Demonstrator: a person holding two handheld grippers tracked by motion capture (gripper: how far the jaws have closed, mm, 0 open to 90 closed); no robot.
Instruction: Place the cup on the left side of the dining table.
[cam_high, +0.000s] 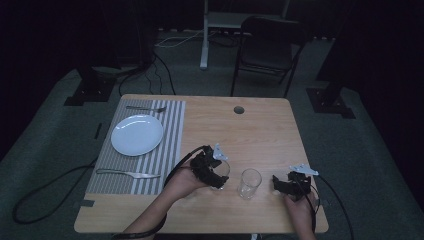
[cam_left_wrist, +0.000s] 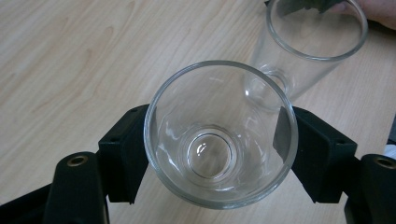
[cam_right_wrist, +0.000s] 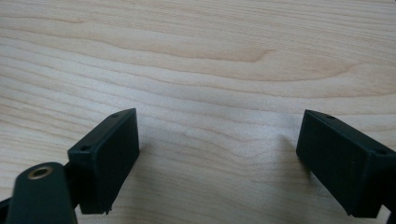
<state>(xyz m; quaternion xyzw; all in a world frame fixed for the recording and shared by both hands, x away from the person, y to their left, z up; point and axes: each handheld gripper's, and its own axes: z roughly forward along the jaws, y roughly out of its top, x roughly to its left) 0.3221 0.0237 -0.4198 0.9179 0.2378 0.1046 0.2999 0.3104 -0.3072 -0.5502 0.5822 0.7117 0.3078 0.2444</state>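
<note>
Clear glass clamped in the left gripper at the lower middle of a pale wooden table, dim room behind.

Left gripper (cam_left_wrist: 219, 154) clenched on the short glass (cam_left_wrist: 220, 135), a pad (cam_left_wrist: 126, 158) pressed to each side of its wall; in the high view, held low over the table (cam_high: 260, 130) just left of a taller glass (cam_high: 249, 183) standing upright at lower centre. Right gripper (cam_right_wrist: 217, 158) released, jaws wide apart over bare wood grain, at the lower right of the high view (cam_high: 286, 186). At the left of the table, a striped placemat (cam_high: 170, 145) carrying a white plate (cam_high: 137, 135), a fork (cam_high: 146, 108) above it and a knife (cam_high: 128, 173) below. Beyond the table, grey carpet (cam_high: 380, 150), loose cables, a black folding chair (cam_high: 267, 50) at top centre, near darkness around.
</note>
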